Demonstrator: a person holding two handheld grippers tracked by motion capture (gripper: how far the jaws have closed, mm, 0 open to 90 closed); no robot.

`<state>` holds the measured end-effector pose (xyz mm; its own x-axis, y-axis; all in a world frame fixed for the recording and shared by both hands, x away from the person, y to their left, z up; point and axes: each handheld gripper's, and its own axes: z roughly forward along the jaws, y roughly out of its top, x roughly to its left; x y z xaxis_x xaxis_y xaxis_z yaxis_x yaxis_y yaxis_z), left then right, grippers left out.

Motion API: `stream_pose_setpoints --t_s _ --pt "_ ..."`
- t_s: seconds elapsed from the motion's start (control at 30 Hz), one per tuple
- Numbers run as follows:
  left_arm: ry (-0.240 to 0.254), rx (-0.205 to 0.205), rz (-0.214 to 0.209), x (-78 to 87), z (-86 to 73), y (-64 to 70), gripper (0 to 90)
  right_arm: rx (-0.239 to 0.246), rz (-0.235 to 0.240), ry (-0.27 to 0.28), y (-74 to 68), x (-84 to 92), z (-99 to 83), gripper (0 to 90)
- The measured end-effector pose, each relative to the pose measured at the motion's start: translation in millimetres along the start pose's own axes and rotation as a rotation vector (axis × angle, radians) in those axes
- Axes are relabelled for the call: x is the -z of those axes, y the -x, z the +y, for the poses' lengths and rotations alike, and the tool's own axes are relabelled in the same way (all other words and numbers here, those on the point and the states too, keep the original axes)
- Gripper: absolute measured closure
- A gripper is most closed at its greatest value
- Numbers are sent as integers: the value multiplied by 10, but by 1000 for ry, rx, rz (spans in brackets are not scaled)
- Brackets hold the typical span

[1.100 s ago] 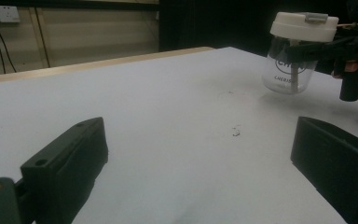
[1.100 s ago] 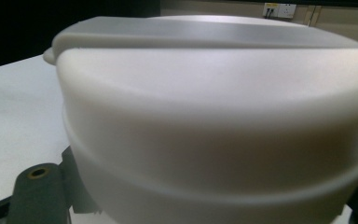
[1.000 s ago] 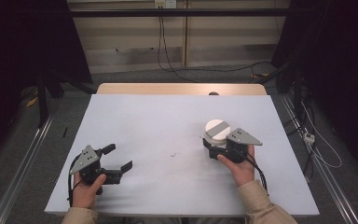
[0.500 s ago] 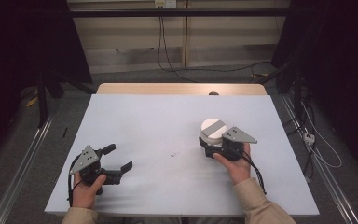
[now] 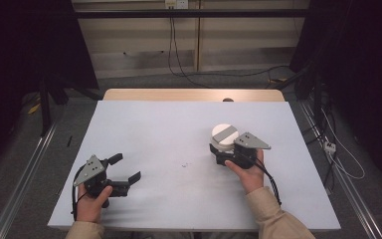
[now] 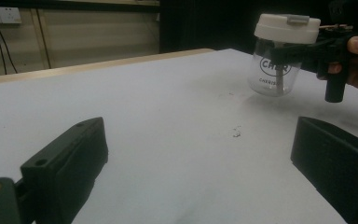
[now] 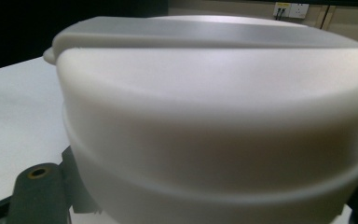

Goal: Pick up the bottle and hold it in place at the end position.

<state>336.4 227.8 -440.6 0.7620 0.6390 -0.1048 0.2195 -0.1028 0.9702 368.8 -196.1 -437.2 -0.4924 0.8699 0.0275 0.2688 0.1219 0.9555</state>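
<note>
Clear glass jar [image 6: 274,70] marked "CHER…" sits clamped in the right tongs [image 5: 222,151]; left tongs [image 5: 127,169] gape wide.

Both forearms wear tan sleeves [image 5: 273,211] reaching to the wrists. The left claw [image 5: 122,169] is black, with two blocky jaws and a grey three-cornered plate [image 5: 90,169] on top; a black cable [image 5: 73,199] trails from it. The right claw [image 5: 220,152] is black too, topped by a like grey plate [image 5: 251,141], its black cable [image 5: 271,180] running along the sleeve. A round screw hole [image 6: 41,163] marks a left jaw.
</note>
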Motion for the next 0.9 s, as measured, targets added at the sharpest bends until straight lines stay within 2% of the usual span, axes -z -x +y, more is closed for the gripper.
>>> stream_pose_setpoints --t_s 0.9 --pt "-5 -1 8 7 2 4 33 8 12 3 -18 -110 51 184"
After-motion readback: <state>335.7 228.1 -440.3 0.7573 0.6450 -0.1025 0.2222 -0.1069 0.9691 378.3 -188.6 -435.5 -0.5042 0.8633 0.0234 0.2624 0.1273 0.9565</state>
